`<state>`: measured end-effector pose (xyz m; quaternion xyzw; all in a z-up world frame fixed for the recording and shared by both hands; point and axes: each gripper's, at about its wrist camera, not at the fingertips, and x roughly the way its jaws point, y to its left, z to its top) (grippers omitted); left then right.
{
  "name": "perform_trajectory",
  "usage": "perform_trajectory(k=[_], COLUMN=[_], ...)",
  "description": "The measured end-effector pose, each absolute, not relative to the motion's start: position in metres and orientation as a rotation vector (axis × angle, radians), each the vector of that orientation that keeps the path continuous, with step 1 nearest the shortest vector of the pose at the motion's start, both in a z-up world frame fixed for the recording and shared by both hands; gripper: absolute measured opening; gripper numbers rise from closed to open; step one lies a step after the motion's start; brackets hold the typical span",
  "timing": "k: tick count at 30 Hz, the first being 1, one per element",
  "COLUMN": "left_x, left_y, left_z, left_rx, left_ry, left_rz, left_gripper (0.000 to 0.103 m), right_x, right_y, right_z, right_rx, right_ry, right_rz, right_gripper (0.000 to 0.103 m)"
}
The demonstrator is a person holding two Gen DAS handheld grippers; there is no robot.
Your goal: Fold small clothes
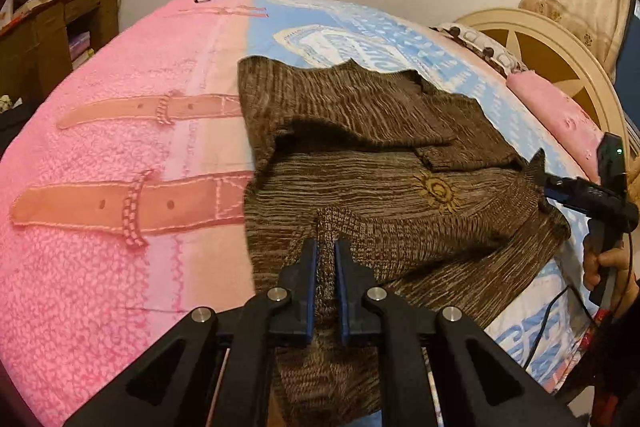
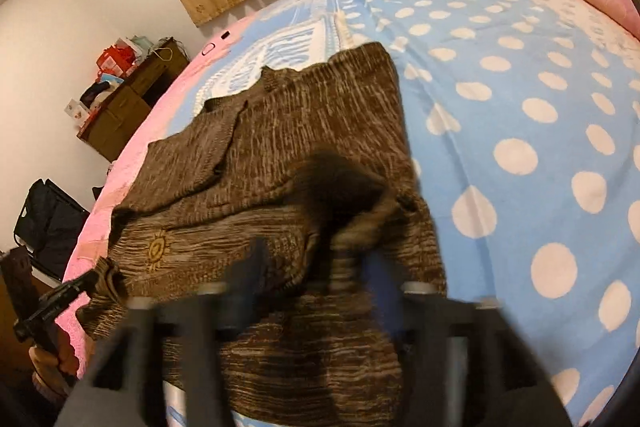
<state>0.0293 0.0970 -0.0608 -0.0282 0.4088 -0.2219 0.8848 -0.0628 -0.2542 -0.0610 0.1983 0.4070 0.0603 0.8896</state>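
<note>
At the far left stood a brown wooden desk (image 1: 60, 31) with open shelves. Books or boxes sat on a shelf, and red and white things were piled on top, too small to name. A dark bag (image 2: 48, 219) leaned near the wall, its inside hidden.

The brown sweater (image 1: 360, 131) lay on the bed cover (image 1: 100, 155), across the line where pink met blue. It was knitted, streaky brown and tan, with a little yellow sun (image 1: 438, 191) stitched on it. Its far part was folded over the rest.

The left gripper (image 1: 326, 251) had its blue pads pressed together on a raised fold of the sweater at the near edge. The near hem was cut off behind its black arms.

The right gripper (image 2: 316, 259) was badly blurred. A bunch of sweater sat between its fingers, pinched. At the far right lay a pink pillow (image 1: 560, 119).
</note>
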Motion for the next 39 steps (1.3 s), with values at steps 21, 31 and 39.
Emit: perform_trajectory(k=[21,31,39], left_x=[0.037,0.028,0.025], left_y=[0.087,0.099,0.105], left_z=[-0.079,-0.068,-0.020], left_rx=[-0.105,-0.230,-0.174], left_ry=[0.939,0.888,0.732], left_rz=[-0.540,-0.575,-0.559], left_gripper=[0.012,0.004,0.004], right_x=[-0.043,-0.041,-0.075], right_y=[-0.248,-0.236,-0.250], right_z=[-0.058,-0.059,-0.006], right_rx=[0.166,0.239,0.430], right_ry=[0.853,0.844,0.698], right_rz=[0.104,0.068,0.103], right_gripper=[0.073,0.014,0.013])
